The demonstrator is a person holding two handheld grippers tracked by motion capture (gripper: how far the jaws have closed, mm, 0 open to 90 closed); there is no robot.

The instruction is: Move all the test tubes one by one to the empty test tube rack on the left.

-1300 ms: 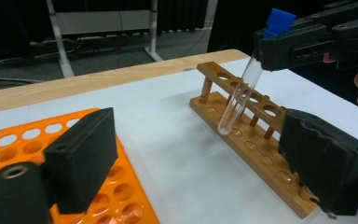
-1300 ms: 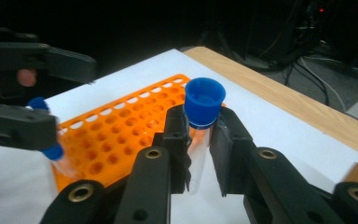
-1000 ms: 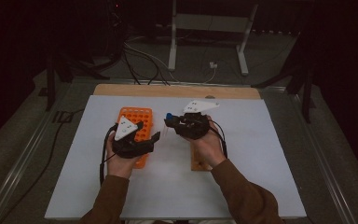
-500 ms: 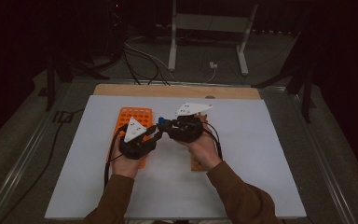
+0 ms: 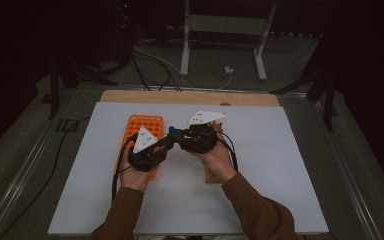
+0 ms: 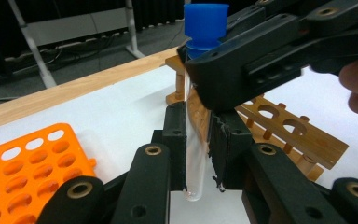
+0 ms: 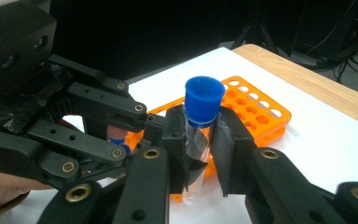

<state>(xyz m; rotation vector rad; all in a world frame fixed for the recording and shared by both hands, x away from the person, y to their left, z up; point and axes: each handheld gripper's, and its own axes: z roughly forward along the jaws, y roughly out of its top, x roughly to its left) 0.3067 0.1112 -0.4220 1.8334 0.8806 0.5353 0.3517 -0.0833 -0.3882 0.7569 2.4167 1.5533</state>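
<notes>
At table centre, the left gripper [image 5: 167, 141] and right gripper [image 5: 179, 134] meet. Both close on one clear tube [image 6: 195, 154] with blue cap [image 7: 204, 100], held upright; orange rack [image 5: 142, 125] at 10 o'clock, wooden rack [image 6: 279, 135] at 4. Advise releasing one grip only once the other proves firm.

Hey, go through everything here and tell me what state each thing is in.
Test tube: capped, upright, held off the table.
Left gripper: shut on tube's lower part.
Right gripper: shut below the cap.
Orange rack: visible holes empty.
Wooden rack: visible holes empty.
</notes>
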